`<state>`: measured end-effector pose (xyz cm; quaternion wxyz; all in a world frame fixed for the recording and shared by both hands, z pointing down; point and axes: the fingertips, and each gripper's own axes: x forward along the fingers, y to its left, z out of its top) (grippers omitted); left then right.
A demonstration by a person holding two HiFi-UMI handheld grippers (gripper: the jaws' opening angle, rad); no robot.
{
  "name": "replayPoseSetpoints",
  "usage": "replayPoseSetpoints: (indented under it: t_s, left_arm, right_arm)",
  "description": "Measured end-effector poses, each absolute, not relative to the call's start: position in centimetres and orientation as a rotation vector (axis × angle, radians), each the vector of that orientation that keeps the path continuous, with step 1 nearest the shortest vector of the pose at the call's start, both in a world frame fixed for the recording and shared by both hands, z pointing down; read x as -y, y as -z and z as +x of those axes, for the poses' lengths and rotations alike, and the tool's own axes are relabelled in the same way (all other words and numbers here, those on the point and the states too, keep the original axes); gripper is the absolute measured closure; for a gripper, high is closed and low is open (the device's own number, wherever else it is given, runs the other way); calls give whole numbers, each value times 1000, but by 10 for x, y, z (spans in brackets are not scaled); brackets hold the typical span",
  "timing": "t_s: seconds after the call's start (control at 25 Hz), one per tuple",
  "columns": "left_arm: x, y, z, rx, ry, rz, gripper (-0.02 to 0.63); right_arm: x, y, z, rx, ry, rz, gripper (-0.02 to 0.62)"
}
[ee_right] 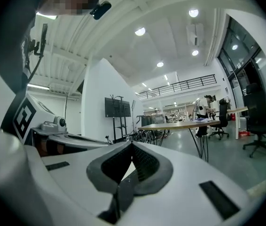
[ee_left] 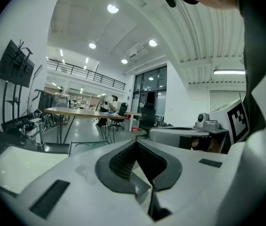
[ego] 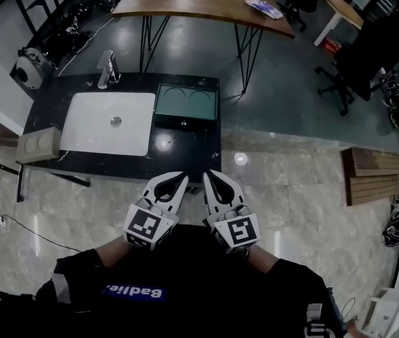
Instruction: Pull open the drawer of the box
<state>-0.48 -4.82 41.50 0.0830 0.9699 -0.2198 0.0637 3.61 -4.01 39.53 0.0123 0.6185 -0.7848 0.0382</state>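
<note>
Teal-green and low, the box [ego: 187, 101] is sitting on the dark counter [ego: 185, 153] at twelve o'clock from the person, with the white sink [ego: 108, 122] just beside it at its nine o'clock. Its drawer is looking shut, a small knob [ego: 182, 123] showing on the near face. The person is holding both tools close to the chest, well apart from the box. The left gripper [ego: 173, 183] is pointing forward with its jaws pressed together on nothing, and the right gripper [ego: 212, 178] is doing likewise. I'm judging the job as not yet begun: reaching in, taking the knob and pulling are all waiting.
</note>
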Motion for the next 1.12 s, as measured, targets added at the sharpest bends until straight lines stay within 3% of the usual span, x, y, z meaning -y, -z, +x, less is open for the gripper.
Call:
replayPoseSetpoints:
  t_s: [0.36, 1.12]
  left_arm:
    - [144, -426, -28, 541, -191, 2868, 604]
    - [188, -437, 27, 719, -254, 2768, 604]
  right_arm:
    - [126, -397, 13, 2330, -151, 1987, 596]
    - [177, -394, 75, 2462, -197, 1841, 596]
